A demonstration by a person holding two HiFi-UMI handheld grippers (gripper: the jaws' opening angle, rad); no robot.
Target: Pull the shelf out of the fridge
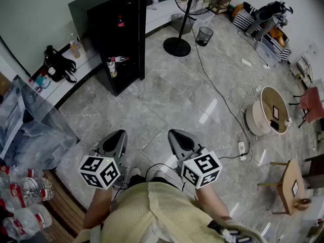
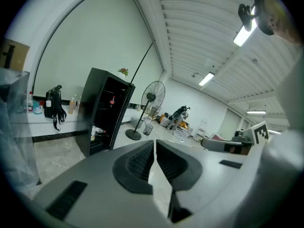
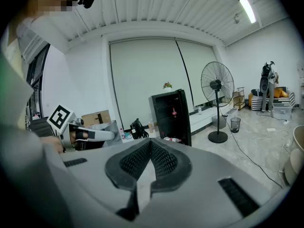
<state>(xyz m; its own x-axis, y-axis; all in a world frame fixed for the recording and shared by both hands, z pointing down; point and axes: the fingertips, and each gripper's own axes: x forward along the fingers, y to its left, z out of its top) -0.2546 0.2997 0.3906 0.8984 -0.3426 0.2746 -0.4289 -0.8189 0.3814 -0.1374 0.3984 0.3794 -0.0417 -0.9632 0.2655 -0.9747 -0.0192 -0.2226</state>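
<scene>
As left claw (image 1: 116, 135) hovers, fridge (image 1: 119, 39) well ahead

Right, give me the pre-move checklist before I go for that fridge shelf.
1. Fridge door open: ok, the dark interior shows.
2. Left gripper free: ok, fingers shut with nothing between them.
3. Right gripper free: ok, shut and empty as well.
4. Grippers within reach of the fridge: not ok, both are held near the body with a stretch of floor ahead.
5. Interior unloaded: not ok, bottles sit inside.
6. Fan cable off the walking line: ok, it trails off to the right.
</scene>
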